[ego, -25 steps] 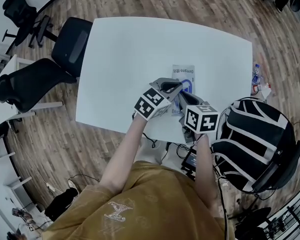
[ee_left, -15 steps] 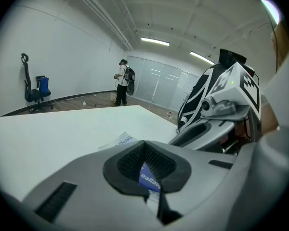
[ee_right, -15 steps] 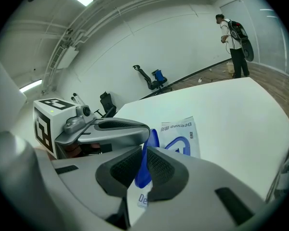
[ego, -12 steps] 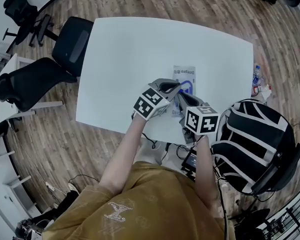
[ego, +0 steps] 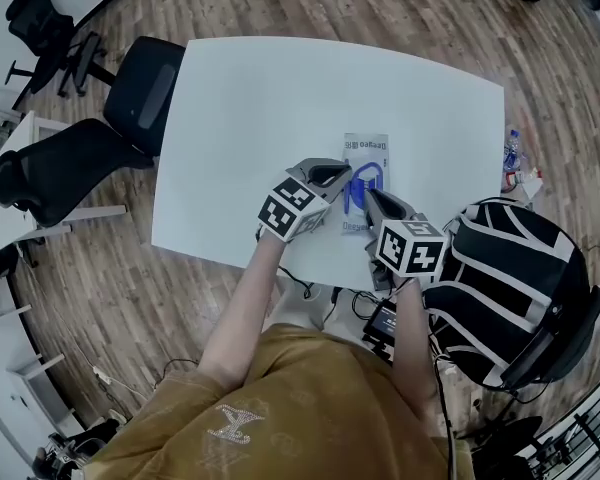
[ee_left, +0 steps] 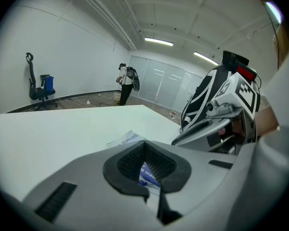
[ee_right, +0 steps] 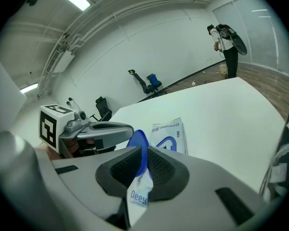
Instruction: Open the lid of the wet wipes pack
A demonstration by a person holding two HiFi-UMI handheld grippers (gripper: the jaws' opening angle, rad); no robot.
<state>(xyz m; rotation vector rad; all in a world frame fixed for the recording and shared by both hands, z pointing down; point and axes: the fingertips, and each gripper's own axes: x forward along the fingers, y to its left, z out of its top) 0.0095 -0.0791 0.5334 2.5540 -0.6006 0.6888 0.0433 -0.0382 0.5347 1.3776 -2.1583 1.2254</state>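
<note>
We find the left gripper [ee_left: 145, 147] with jaws together and empty, the wet wipes pack [ego: 366, 152] just ahead of its tips. The right gripper [ee_right: 143, 163] pinches the blue lid [ee_right: 137, 144], partly raised. We advise pinning the pack and peeling slowly.

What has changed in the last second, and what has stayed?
The right gripper, shut on the blue lid, pulled back toward the person, so the lid now stands up from the pack. The left gripper drew back a little to the left, jaws together. The pack stays in its place on the table.
</note>
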